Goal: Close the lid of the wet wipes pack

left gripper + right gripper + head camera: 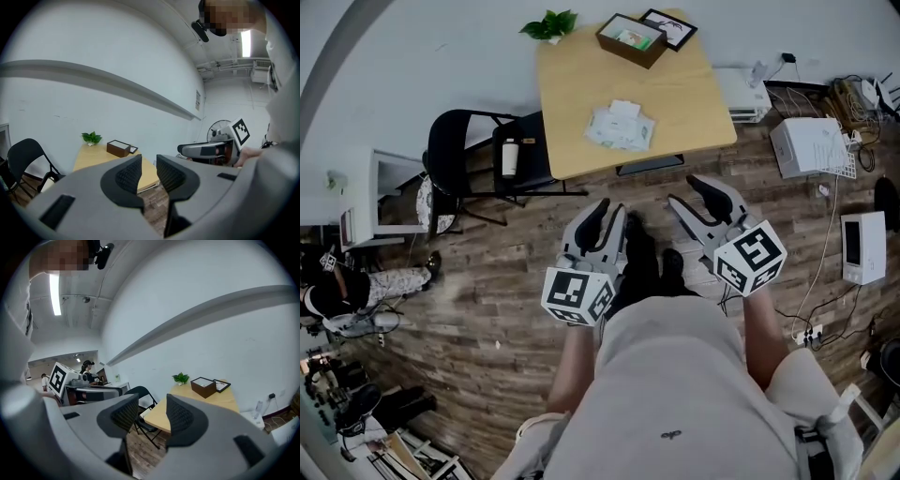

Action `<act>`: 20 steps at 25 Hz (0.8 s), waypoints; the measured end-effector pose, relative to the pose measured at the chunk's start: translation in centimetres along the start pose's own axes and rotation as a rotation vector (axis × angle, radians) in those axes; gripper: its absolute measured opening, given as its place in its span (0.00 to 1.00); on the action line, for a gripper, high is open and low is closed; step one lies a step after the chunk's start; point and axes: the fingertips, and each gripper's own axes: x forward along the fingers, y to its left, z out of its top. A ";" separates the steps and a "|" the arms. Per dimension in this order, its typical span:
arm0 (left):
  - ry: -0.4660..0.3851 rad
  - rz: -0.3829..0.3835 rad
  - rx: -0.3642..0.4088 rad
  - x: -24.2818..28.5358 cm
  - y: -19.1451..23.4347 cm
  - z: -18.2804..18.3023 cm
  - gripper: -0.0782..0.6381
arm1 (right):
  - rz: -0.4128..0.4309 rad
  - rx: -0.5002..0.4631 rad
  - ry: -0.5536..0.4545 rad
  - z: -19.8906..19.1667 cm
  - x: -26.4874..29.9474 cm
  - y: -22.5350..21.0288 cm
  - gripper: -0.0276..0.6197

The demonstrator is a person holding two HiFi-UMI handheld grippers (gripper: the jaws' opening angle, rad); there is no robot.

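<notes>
- I hold my left tongs (605, 214) and my right tongs (692, 192) out in front of my tummy, over the wood floor (487, 281).
- My left tongs are open just a little. There is a thin gap between the two jaws and nothing is in it.
- My right tongs are open wider. Nothing is in them either.
- The wet wipes pack (622, 127) lies flat near the middle of the bench (572, 84). It is well away from both tongs.
- A white flap (625, 109) sits at the far end of the pack. It looks like the lid is up, but it is too small for me to be sure.
- A brown box (631, 39) and a picture frame (668, 28) sit at the far side of the bench, close to each other.
- A small green plant (550, 25) is at the far left corner.
- A black chair (469, 150) stands just beside the bench on the left.
- Neither of my tongs touches the bench.
</notes>
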 end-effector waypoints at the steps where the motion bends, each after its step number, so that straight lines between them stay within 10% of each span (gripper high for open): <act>1: 0.001 -0.003 0.000 0.4 0.5 0.1 0.23 | -0.003 -0.001 0.004 0.1 0.5 -0.2 0.30; 20: -0.001 -0.084 0.019 10.1 12.5 4.9 0.23 | -0.057 -0.027 0.046 5.2 13.4 -6.2 0.31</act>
